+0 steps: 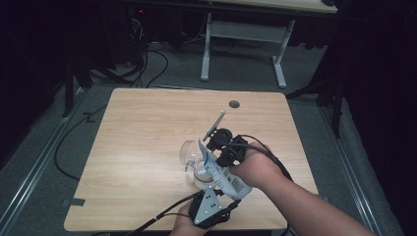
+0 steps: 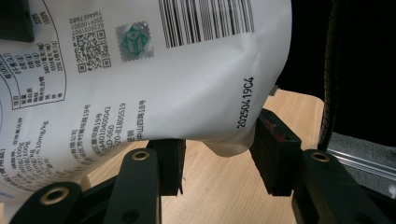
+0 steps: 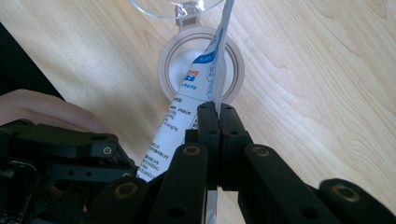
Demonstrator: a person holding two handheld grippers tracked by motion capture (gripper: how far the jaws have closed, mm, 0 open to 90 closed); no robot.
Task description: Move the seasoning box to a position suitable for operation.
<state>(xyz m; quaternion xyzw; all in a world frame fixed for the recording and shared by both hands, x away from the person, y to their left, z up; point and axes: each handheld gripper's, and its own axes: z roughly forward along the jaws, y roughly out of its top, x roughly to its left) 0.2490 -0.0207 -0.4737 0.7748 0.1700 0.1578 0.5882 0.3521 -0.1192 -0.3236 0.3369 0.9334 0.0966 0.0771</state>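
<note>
Holding a white printed plastic pouch point(image 1: 222, 173) over a round clear plastic jar point(image 1: 200, 178), the person is working near the front edge of the light wooden table point(image 1: 147, 137). The jar's hinged transparent lid point(image 1: 189, 151) is lying open beside it.

Handling: the pouch is judged soft and limp, its film creasing and bulging under its contents, probably a powder or grain, so it is likely sagging wherever it is unsupported. The film looks smooth and somewhat slippery. The flat sealed edges are the best places to grip; the filled belly would only deform. The jar looks light and easily tipped.

Claws: the right gripper point(image 3: 218, 122) is standing fully closed, pinching the thin upper edge of the pouch flat between its pads. The left gripper point(image 2: 217, 158) is standing partly open around the pouch's bottom corner; one pad appears to be touching the film, the other looks to be standing just clear, so a firm hold cannot be confirmed.

Views compared: the right gripper view is showing the pouch mouth pointing down into the jar's round opening point(image 3: 201, 70), with pale contents inside. The left gripper view is showing the barcode, date stamp and small print on the pouch point(image 2: 140, 70). The high view is showing both hands together and the pouch tilted over the jar.
</note>
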